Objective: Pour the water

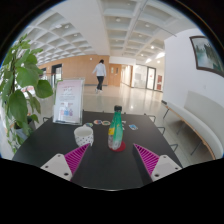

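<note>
A: Close in, the gripper (112,160) hangs with its two fingers spread wide, holding nothing; the pink pads (76,157) face each other across a bare stretch of dark table (45,150).

B: And the water?

A: Just ahead, a little beyond the fingertips and between their lines, stands a green bottle (117,128), upright. Beside it, slightly toward the left finger, sits a clear glass cup (85,133). They look near each other; I can't tell if they touch.

B: What could go wrong?

A: My read: the bottle is tall and slim, so a finger coming in off-centre could knock it over, right onto the cup. I can't see whether it's capped, so a tip might spill. A light cup could also skid if the bottle nudges it.

B: Further out?

A: Behind the cup, a standing sign (68,101). Past the left finger, a leafy potted plant (20,85). Chairs (160,122) ring the far edge. Beyond that, a bright tiled lobby, coffered ceiling, a white bench (205,120) off past the right finger, and a person (99,74) standing far back.
</note>
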Available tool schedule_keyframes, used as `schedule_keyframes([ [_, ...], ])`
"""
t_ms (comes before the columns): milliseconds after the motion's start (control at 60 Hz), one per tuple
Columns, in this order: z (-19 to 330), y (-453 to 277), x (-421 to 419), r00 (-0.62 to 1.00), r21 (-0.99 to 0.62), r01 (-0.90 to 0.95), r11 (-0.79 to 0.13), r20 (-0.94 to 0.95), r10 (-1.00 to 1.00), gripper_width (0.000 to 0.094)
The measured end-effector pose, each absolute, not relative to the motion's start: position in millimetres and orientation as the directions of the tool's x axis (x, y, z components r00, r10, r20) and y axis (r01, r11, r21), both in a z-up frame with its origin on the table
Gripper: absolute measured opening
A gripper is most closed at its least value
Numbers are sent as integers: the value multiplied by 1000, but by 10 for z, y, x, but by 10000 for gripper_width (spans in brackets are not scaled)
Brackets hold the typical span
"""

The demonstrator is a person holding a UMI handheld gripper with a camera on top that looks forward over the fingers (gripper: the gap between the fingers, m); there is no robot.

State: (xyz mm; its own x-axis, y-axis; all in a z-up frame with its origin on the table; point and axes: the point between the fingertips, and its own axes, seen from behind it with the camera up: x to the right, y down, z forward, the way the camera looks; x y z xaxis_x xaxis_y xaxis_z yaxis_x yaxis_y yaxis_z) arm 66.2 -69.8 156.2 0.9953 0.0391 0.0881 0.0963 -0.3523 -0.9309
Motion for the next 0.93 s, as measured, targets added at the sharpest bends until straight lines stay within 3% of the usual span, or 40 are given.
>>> schedule_keyframes([
  [250,2099,-2165,619,998,-942,45,-332,58,-28,862],
  [483,2375,-2925,567,995,-952,72,-297,88,-41,860],
  [933,2403,-3244,565,992,-951,98,-292,117,-47,858],
])
